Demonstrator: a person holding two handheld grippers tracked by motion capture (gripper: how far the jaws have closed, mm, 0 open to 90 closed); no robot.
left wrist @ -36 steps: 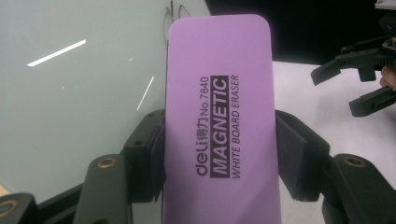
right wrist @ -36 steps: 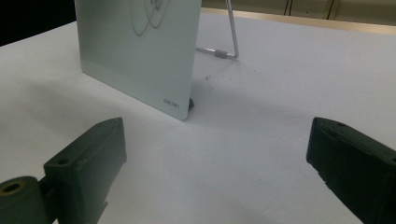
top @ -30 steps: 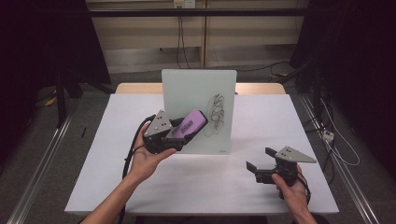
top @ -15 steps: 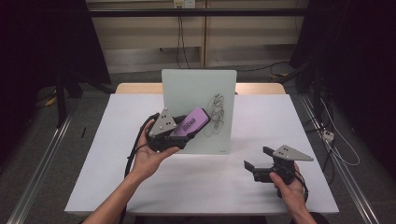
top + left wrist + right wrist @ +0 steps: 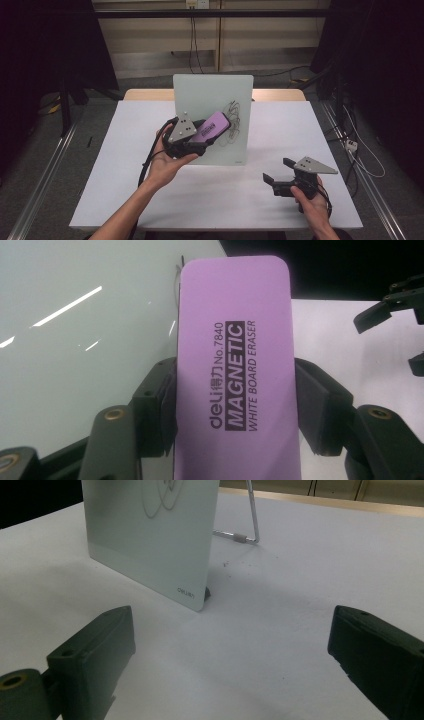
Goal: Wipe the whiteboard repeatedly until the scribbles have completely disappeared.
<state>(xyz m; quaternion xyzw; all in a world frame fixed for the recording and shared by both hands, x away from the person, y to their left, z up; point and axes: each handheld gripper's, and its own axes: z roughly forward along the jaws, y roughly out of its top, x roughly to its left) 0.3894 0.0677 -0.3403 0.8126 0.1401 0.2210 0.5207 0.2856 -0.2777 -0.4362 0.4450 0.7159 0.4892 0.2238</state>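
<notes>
A small glass whiteboard stands upright on the white table, with black scribbles at its middle right. My left gripper is shut on a purple magnetic whiteboard eraser and holds it against the board's face, just left of the scribbles. In the left gripper view the eraser sits between both pads, with the board behind it on the left. My right gripper stands open near the table's front right, nothing between its jaws. The board's lower corner and scribbles show ahead in the right gripper view.
A wire stand props the board from behind. Black cables trail from the left gripper toward the table's front. Dark floor, cables and a wall lie beyond the table's far edge.
The left gripper with the eraser has shifted slightly right and up across the board, toward the scribbles. The right gripper has stayed in place.
</notes>
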